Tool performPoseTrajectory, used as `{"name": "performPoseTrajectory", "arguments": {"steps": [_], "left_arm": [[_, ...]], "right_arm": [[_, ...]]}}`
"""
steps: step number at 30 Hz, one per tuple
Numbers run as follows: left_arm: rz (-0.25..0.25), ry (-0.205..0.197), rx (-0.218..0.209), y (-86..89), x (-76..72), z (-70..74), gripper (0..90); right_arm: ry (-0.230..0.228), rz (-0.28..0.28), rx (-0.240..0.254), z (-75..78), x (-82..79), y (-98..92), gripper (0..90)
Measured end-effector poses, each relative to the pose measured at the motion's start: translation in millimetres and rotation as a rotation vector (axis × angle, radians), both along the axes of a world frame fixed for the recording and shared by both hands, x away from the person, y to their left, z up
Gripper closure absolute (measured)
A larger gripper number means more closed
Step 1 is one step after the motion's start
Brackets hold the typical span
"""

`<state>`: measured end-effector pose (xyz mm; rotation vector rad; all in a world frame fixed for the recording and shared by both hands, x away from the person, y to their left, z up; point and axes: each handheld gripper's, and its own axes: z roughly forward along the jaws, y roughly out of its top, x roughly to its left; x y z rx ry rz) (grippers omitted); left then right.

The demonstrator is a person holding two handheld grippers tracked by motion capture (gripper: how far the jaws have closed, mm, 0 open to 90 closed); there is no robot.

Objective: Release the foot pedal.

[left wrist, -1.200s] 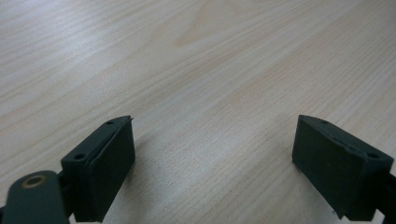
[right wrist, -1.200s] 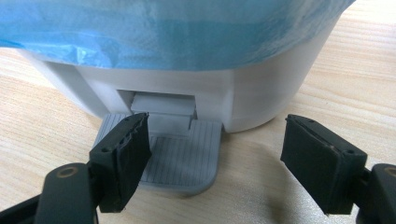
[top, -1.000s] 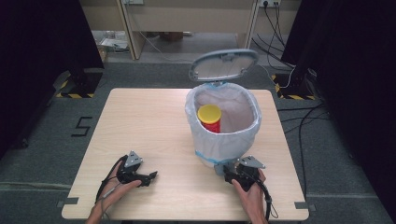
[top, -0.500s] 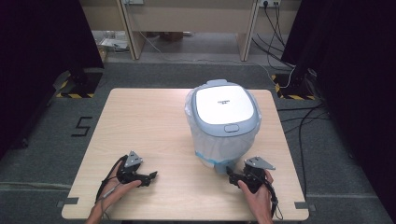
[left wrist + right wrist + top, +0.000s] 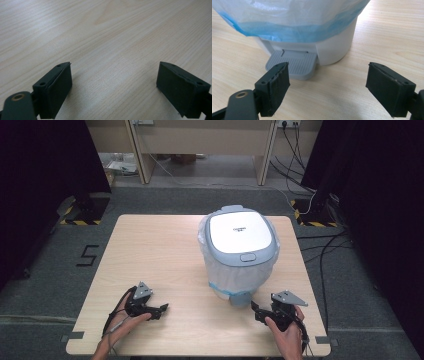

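Just beyond the right hand-held gripper [image 5: 327, 85] sits the bin's pedal [image 5: 293, 63].

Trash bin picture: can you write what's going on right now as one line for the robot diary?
bin: lid shut, on table | pedal: free, before right tool, open | left tool: open, over bare wood

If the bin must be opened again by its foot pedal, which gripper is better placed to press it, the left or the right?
The right gripper, probably. It sits open just in front of the grey pedal at the bin base and points at it. The left gripper, also open, faces bare table farther from the pedal.
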<state>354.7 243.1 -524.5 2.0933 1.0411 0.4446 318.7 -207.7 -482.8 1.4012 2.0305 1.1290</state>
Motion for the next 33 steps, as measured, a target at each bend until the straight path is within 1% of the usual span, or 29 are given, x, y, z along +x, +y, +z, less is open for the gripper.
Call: {"name": "performPoseTrajectory", "arguments": {"steps": [5, 9, 12, 14, 18, 22, 25, 27, 28, 31, 33], "left_arm": [[0.000, 0.000, 0.000, 0.0, 0.0, 0.0, 12.1], [0.000, 0.000, 0.000, 0.0, 0.0, 0.0, 12.1], [0.000, 0.000, 0.000, 0.0, 0.0, 0.0, 12.1], [0.000, 0.000, 0.000, 0.0, 0.0, 0.0, 12.1], [0.000, 0.000, 0.000, 0.0, 0.0, 0.0, 12.1], [0.000, 0.000, 0.000, 0.0, 0.0, 0.0, 12.1], [0.000, 0.000, 0.000, 0.0, 0.0, 0.0, 12.1], [0.000, 0.000, 0.000, 0.0, 0.0, 0.0, 12.1], [0.000, 0.000, 0.000, 0.0, 0.0, 0.0, 12.1], [0.000, 0.000, 0.000, 0.0, 0.0, 0.0, 12.1], [0.000, 0.000, 0.000, 0.0, 0.0, 0.0, 12.1]], "right_arm": [[0.002, 0.005, -0.008, -0.6, -4.7, -4.3, 18.7], [0.013, 0.005, -0.006, -2.6, -12.0, -10.4, 18.6], [0.013, 0.004, -0.003, -4.0, -14.2, -12.6, 18.6], [0.016, 0.008, -0.010, -5.4, -16.0, -15.6, 18.4], [0.029, -0.005, -0.021, -10.7, -19.5, -22.9, 17.3], [0.043, -0.017, -0.021, -14.0, -22.4, -28.4, 17.0], [0.042, -0.019, -0.027, -15.5, -23.4, -31.4, 17.0], [0.050, -0.023, -0.030, -17.5, -24.5, -33.4, 16.9], [0.062, -0.024, -0.038, -20.1, -25.9, -34.3, 16.9], [0.077, -0.019, -0.052, -25.1, -27.3, -34.5, 16.9], [0.098, -0.012, -0.064, -29.5, -28.0, -34.0, 16.6]]}}
